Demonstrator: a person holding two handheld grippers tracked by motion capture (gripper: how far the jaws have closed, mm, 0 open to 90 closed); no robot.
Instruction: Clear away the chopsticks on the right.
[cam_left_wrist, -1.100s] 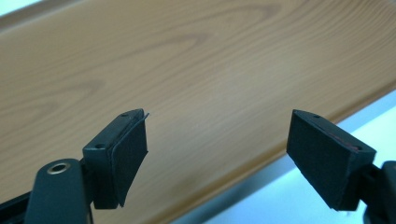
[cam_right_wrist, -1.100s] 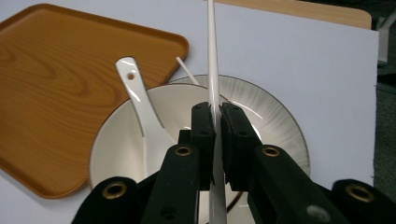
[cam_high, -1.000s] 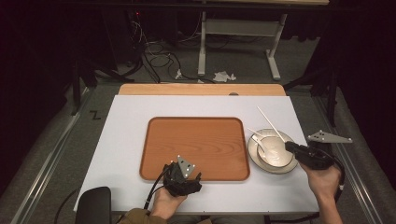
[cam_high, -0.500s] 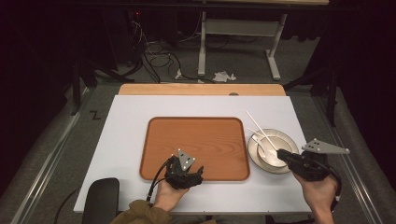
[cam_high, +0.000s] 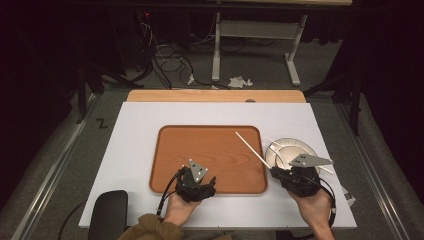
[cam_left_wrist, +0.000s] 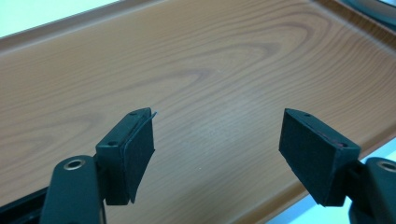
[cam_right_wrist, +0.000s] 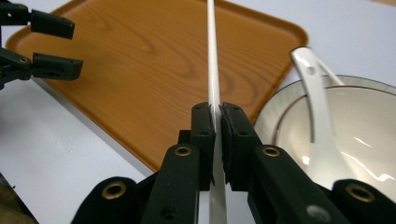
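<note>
Right now my right gripper (cam_right_wrist: 215, 123) has its jaws pinched tight on one thin white chopstick (cam_high: 252, 149), gripped near its lower end, so most of the stick juts out toward eleven o'clock over the right edge of the tray (cam_high: 165, 150). With so narrow a hold on something that slim and smooth, I judge it could swivel between the pads or slide out if I swing my wrist fast, and the long free end could knock the tray rim. My left gripper (cam_left_wrist: 217, 154) hangs wide open above the tray's near edge at about six o'clock, holding nothing. The tray is bare wood grain. At three o'clock of it, the bowl (cam_high: 300, 148) holds a white spoon (cam_right_wrist: 312, 105) leaning on its rim.
</note>
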